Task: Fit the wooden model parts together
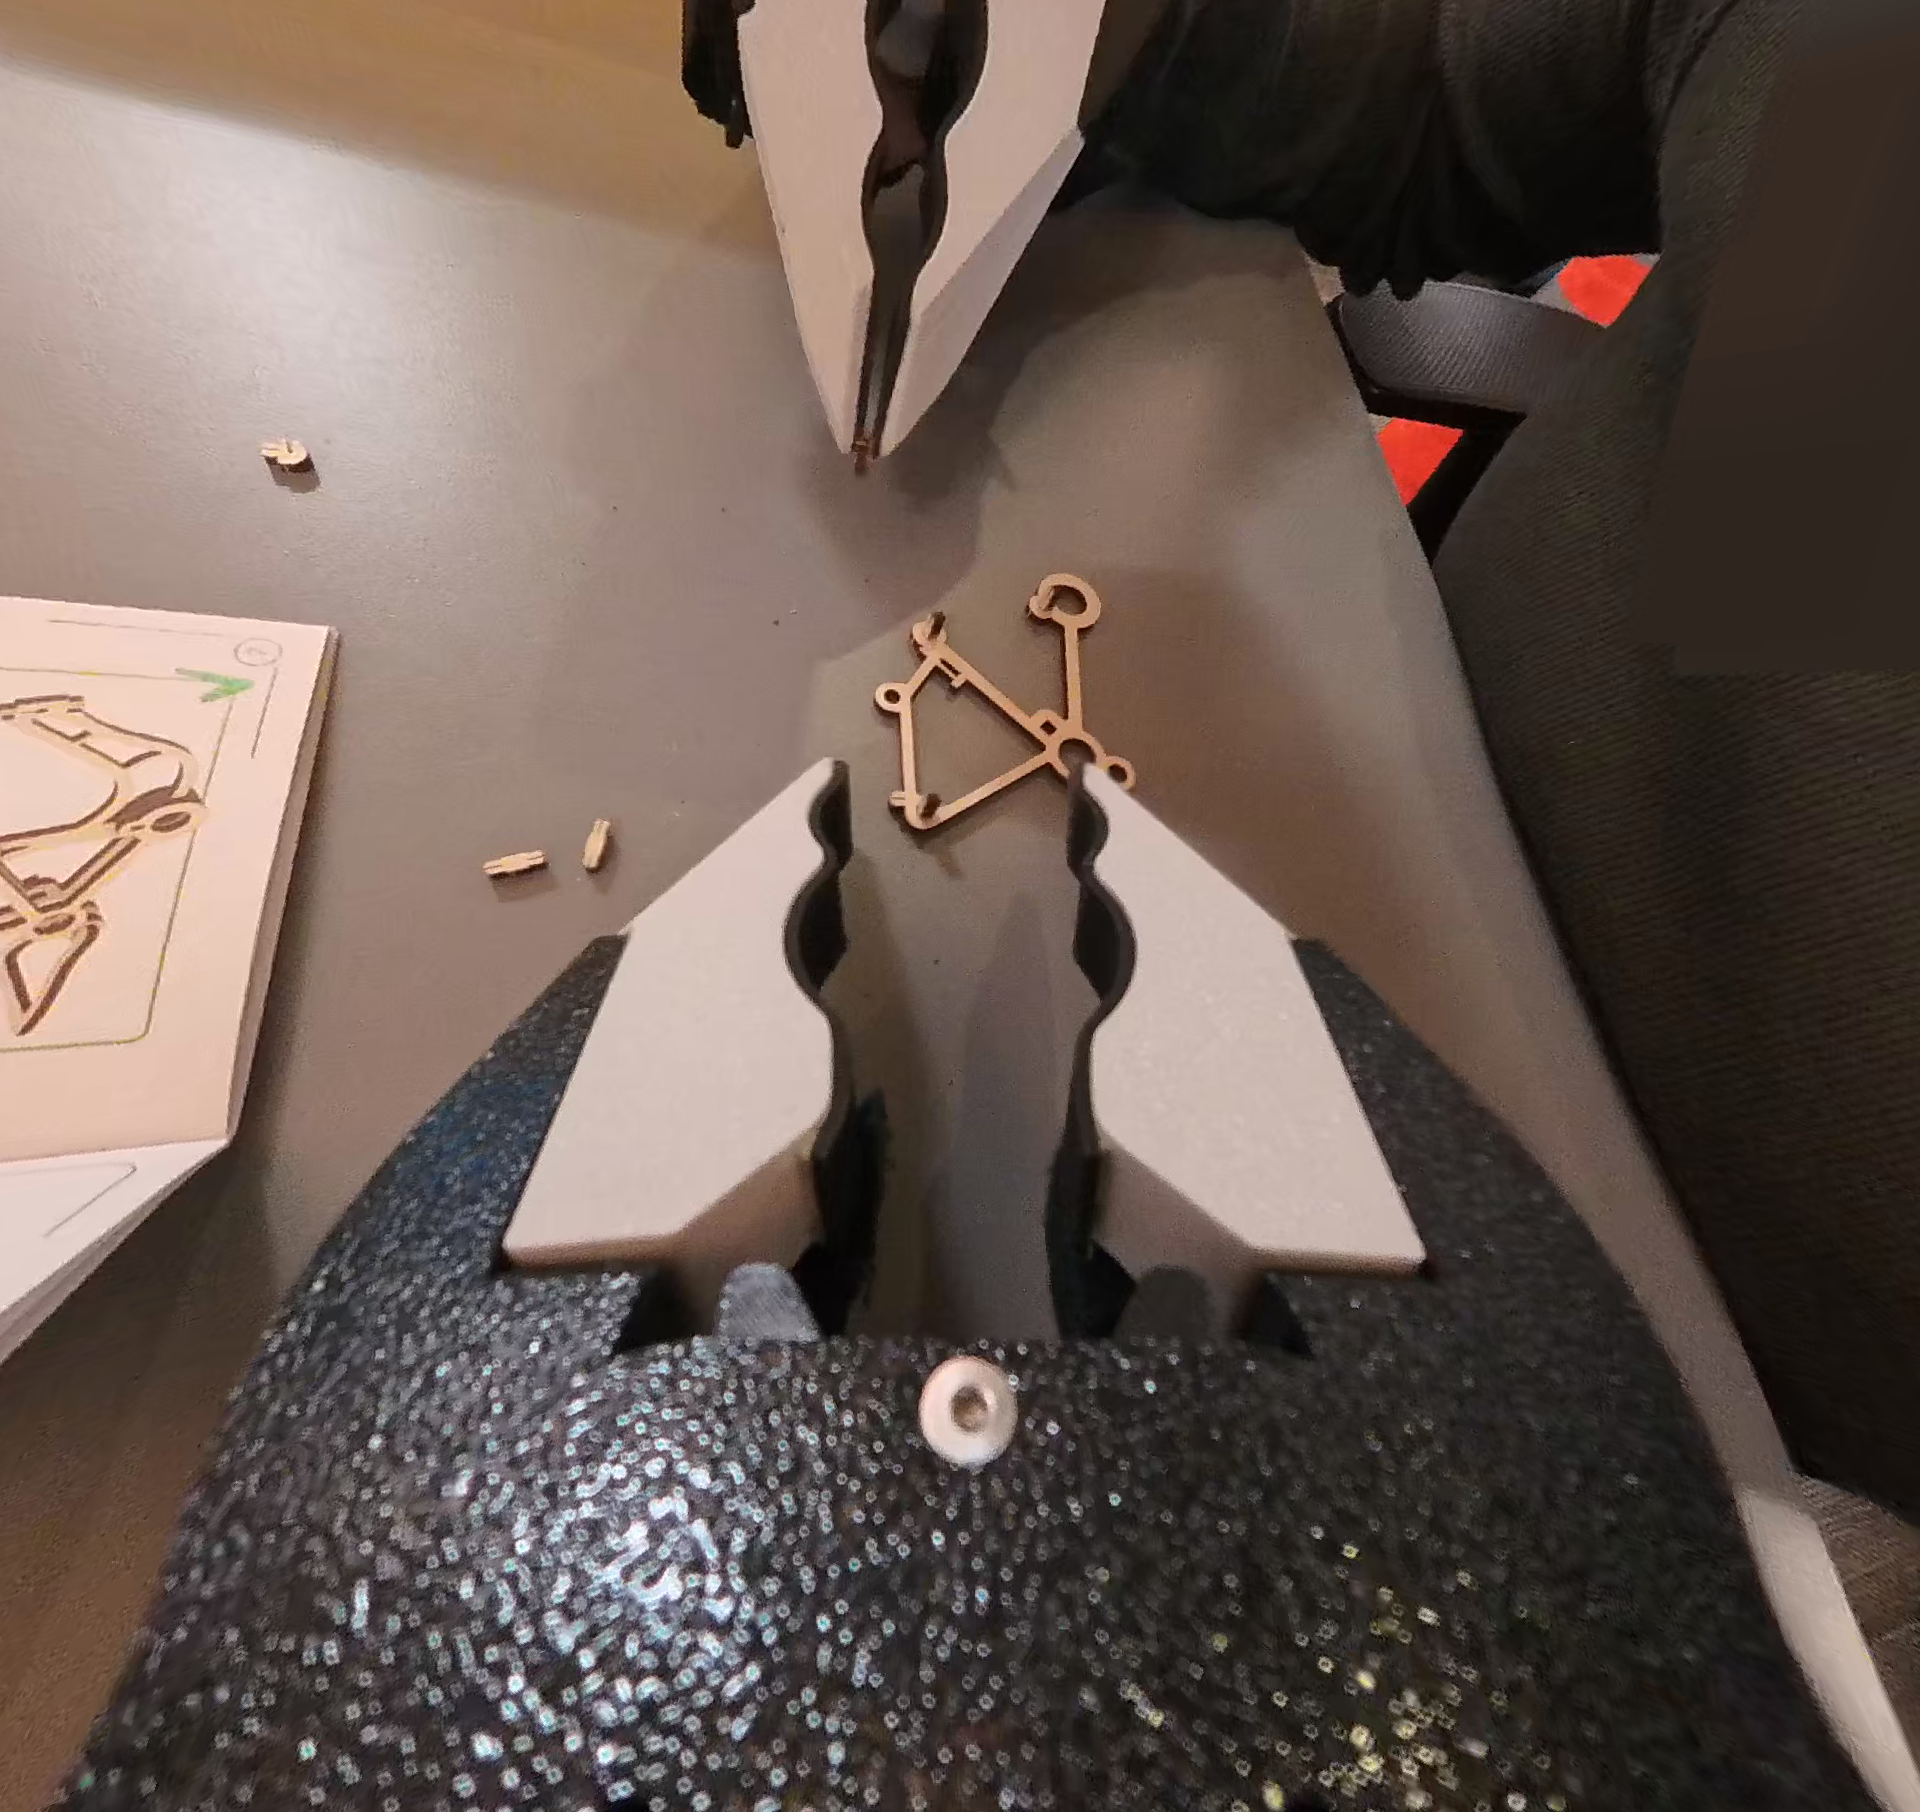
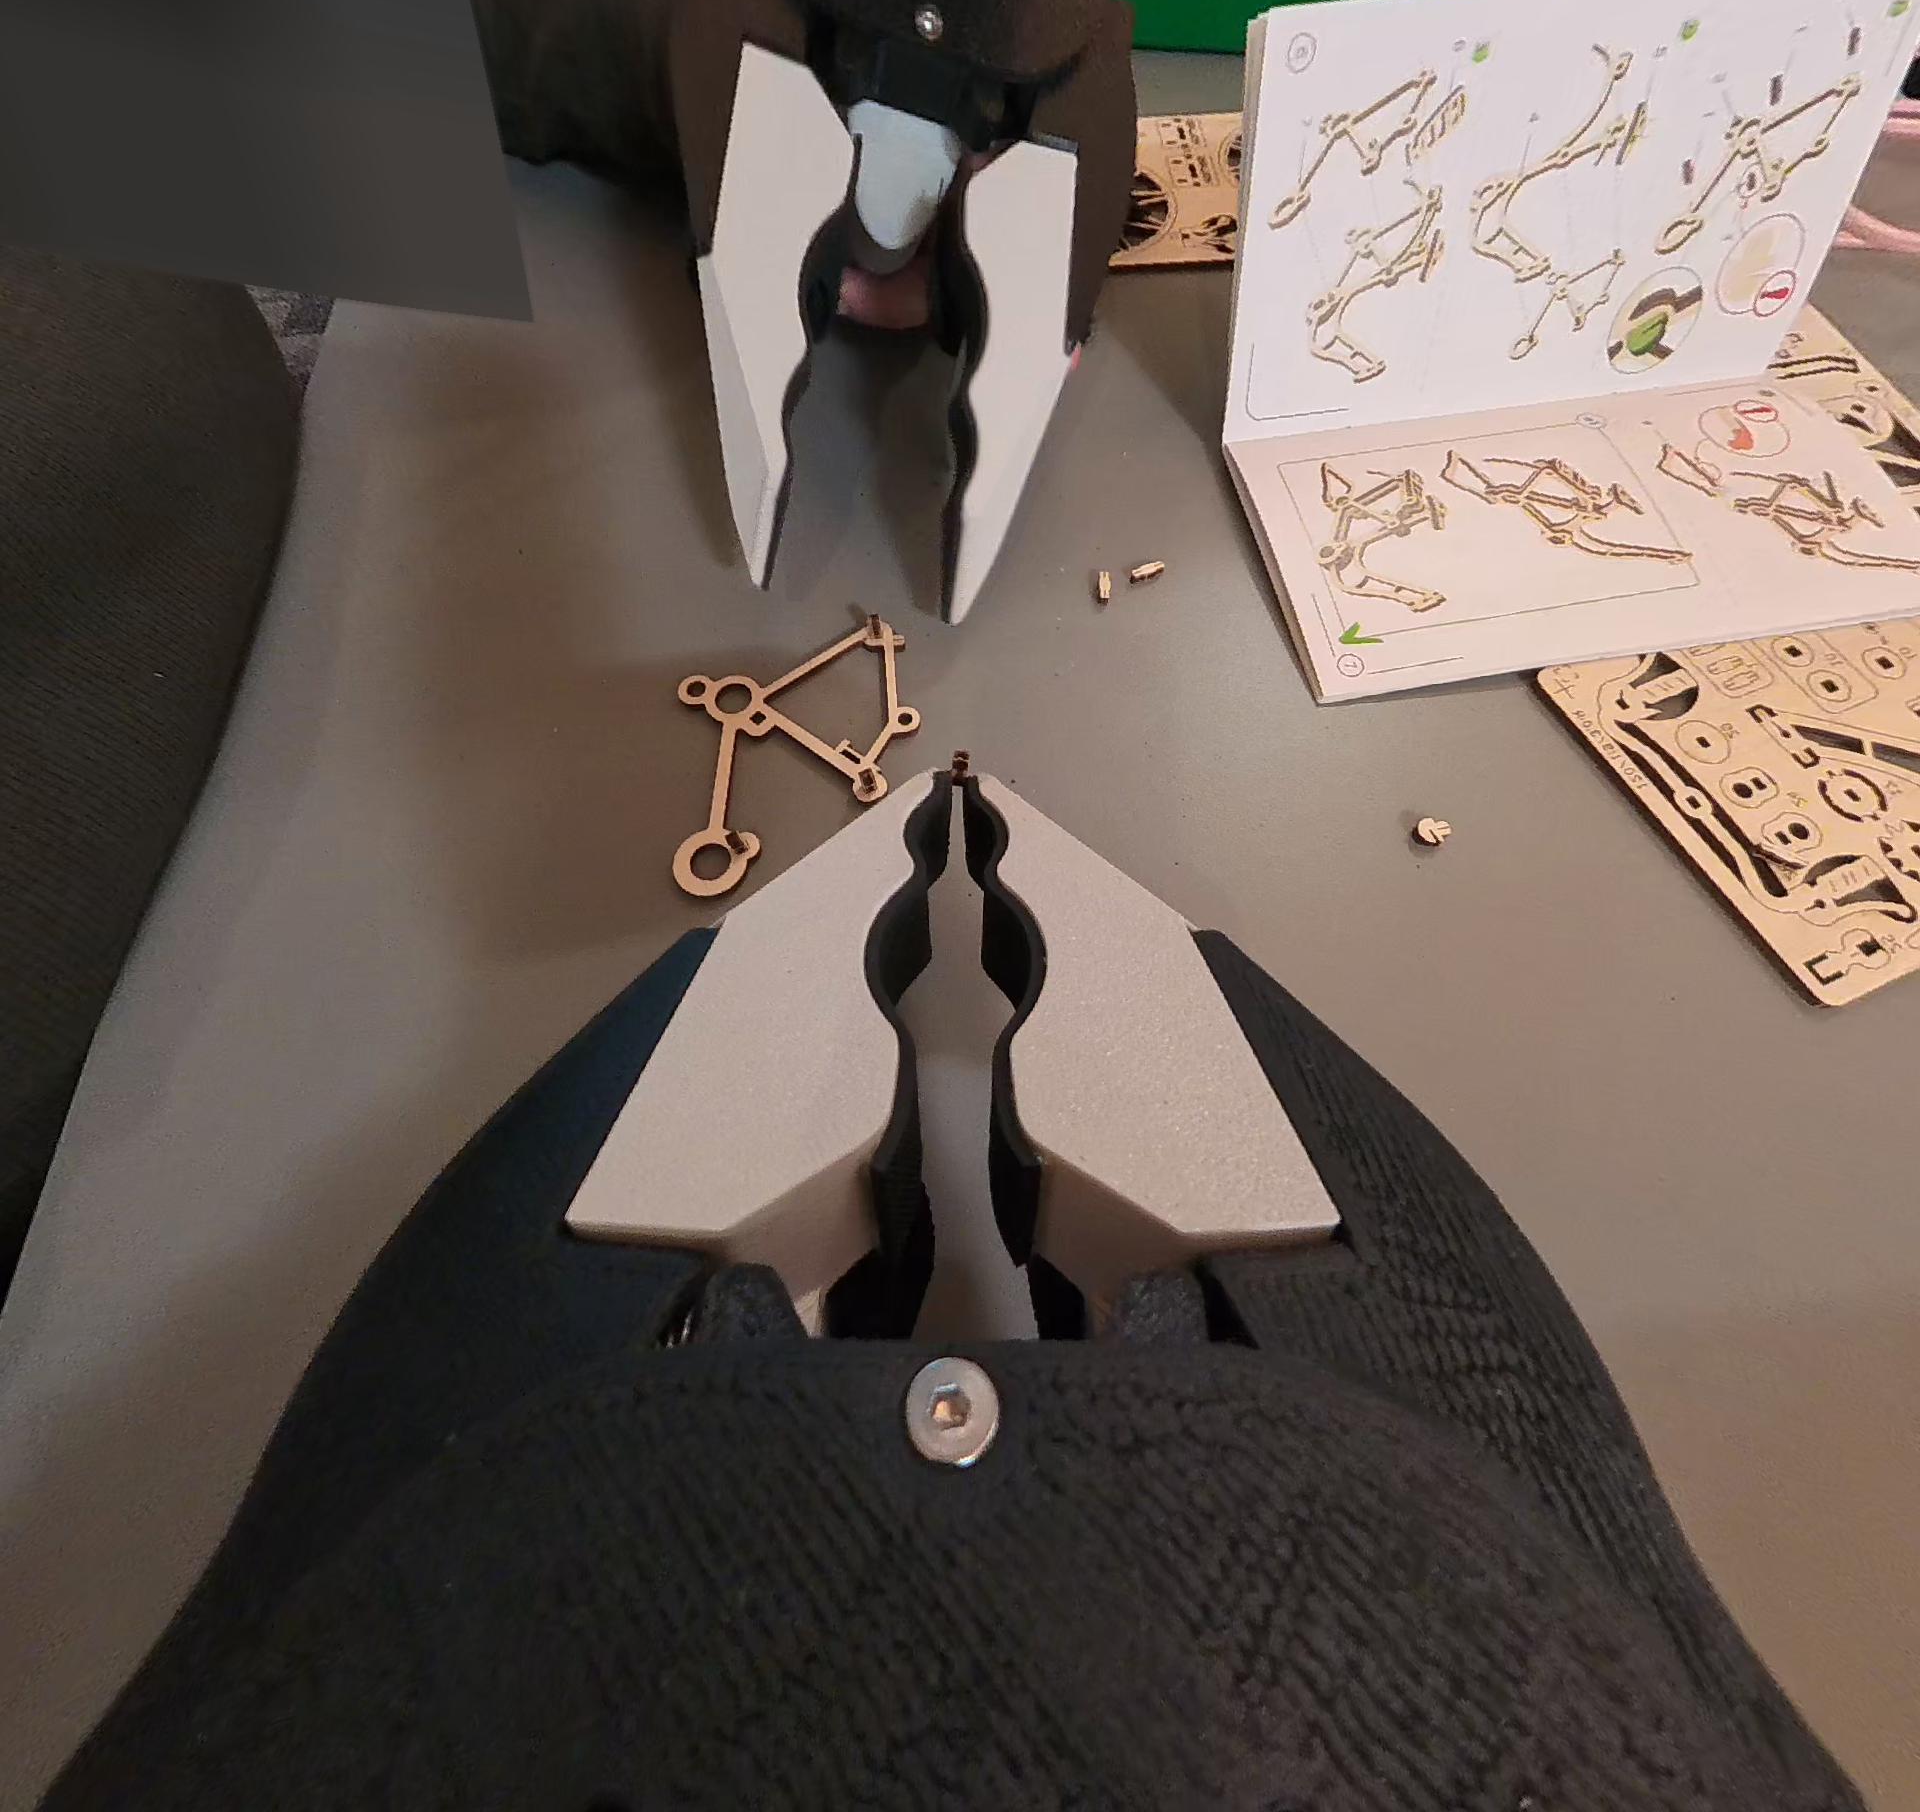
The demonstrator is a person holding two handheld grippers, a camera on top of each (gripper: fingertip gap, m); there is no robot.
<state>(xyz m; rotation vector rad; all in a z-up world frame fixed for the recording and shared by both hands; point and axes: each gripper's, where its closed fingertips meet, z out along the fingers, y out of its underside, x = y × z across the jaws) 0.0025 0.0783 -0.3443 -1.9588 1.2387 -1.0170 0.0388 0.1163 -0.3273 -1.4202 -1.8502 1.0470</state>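
A flat wooden frame piece (image 1: pixel 904 754) with ringed corners lies on the grey table (image 1: pixel 520 360). My left gripper (image 1: pixel 961 773) is open and empty just behind it, with its right fingertip (image 1: pixel 1089 786) over the frame's ringed corner. In the right wrist view the left gripper (image 2: pixel 857 599) stands open just beyond the frame (image 2: pixel 894 679). My right gripper (image 2: pixel 961 783) is shut on a small wooden peg (image 2: pixel 961 763) that sticks out of its tips. In the left wrist view the right gripper (image 1: pixel 864 443) points down at the table beyond the frame with the peg (image 1: pixel 861 458) at its tip.
Loose small pegs lie on the table (image 2: pixel 1103 586) (image 2: pixel 1146 572) (image 2: pixel 1432 830). An open instruction booklet (image 2: pixel 1558 308) stands at the right, with punched wooden sheets (image 2: pixel 1766 806) (image 2: pixel 1174 193) beside and behind it. The table edge (image 1: pixel 1382 474) and a dark chair run along one side.
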